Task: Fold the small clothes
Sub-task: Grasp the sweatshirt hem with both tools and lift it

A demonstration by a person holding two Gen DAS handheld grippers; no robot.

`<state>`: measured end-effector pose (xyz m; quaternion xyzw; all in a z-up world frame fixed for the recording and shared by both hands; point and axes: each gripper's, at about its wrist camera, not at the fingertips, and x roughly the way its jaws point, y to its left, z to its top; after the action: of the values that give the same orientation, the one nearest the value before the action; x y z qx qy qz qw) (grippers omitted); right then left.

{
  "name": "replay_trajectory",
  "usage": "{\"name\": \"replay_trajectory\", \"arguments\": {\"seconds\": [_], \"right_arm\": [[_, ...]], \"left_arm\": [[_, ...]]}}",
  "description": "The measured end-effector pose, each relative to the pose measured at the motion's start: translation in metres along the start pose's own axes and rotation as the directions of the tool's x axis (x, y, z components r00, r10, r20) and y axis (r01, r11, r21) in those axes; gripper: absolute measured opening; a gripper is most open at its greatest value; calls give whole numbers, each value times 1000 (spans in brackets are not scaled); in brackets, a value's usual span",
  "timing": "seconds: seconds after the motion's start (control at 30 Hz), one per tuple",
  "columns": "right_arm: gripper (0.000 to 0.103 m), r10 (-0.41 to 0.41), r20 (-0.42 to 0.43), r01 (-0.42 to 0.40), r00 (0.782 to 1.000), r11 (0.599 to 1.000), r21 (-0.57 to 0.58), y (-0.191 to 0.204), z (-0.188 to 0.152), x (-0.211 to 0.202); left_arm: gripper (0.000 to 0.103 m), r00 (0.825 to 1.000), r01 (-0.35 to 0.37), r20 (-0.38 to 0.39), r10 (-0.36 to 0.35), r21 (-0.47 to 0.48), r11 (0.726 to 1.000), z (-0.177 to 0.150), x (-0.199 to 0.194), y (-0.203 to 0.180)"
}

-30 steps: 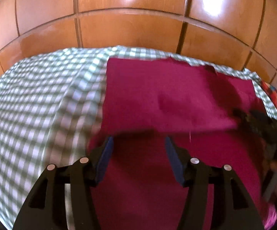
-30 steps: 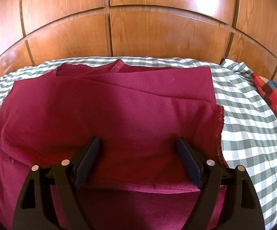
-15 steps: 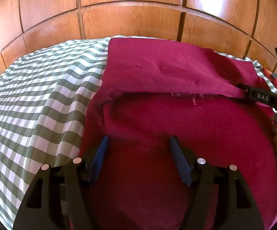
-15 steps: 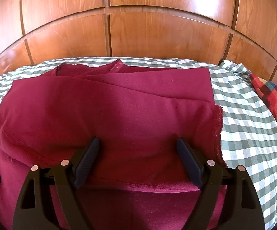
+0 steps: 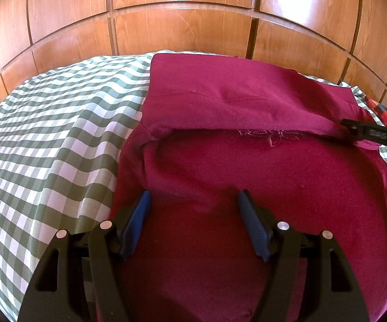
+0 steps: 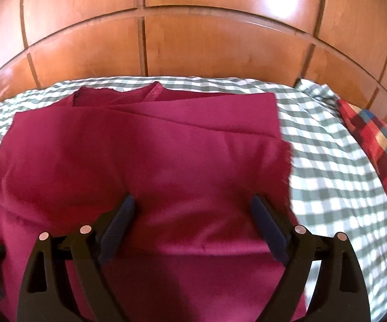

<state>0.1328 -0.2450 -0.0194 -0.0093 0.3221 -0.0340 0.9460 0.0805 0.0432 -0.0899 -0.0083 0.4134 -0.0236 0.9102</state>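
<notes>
Two grippers over one dark red garment [image 5: 247, 177], spread on the checked bedsheet [image 5: 46, 139] toward the headboard [image 5: 182, 29] end of the bed. Far part of the garment already doubled into a flat panel near the headboard edge; near part lying looser, with a soft roll along the fold line in the left view and a frayed side hem toward the right edge in the right view.

Left gripper [image 5: 193, 204]: jaws apart and opening, cloth lying beneath and between them but not pinched. Right gripper [image 6: 192, 209]: wide and opening too, jaws straddling a rounded hump of cloth without pressing on it. Nothing held by either, then; probably a release after laying a fold, or a reach for the next grab.

For a neat next fold: take the near edge at two points well apart, one per side, and pinch all layers together, not just the top one. Keep both grips level with each other, lift only enough to clear the hump, carry toward the headboard edge, and land hem on hem. Smooth the rolled left corner first, or the crease will set crooked. Mind the right gripper's finger [image 5: 373, 134] lying across the cloth at the right side, and the plaid pillow [image 6: 375, 150] at the right edge of the bed.
</notes>
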Motion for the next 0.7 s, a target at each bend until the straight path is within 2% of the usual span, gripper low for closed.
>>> {"name": "replay_trajectory", "arguments": {"seconds": [0.2, 0.33, 0.43, 0.5, 0.57, 0.7], "right_arm": [[88, -16, -24, 18, 1000, 997, 69, -56, -38, -46], [88, 3, -132, 21, 991, 984, 175, -104, -85, -58], [88, 119, -173, -67, 978, 958, 280, -122, -122, -68], [88, 146, -172, -97, 974, 959, 265, -118, -135, -80], [88, 210, -185, -159, 960, 953, 257, -109, -146, -92], [87, 317, -233, -273, 919, 940, 203, -85, -158, -105]], "left_arm": [[70, 1000, 9, 0, -9, -4, 1000, 0, -1, 0], [71, 1000, 11, 2, -11, -5, 1000, -1, -1, -1], [71, 1000, 16, 2, -16, -6, 1000, -1, -2, -1], [72, 1000, 14, 2, -14, -6, 1000, -1, -1, -2], [72, 1000, 14, 2, -14, -6, 1000, -1, -1, -2], [72, 1000, 24, -8, -24, -10, 1000, 1, -1, 0]]}}
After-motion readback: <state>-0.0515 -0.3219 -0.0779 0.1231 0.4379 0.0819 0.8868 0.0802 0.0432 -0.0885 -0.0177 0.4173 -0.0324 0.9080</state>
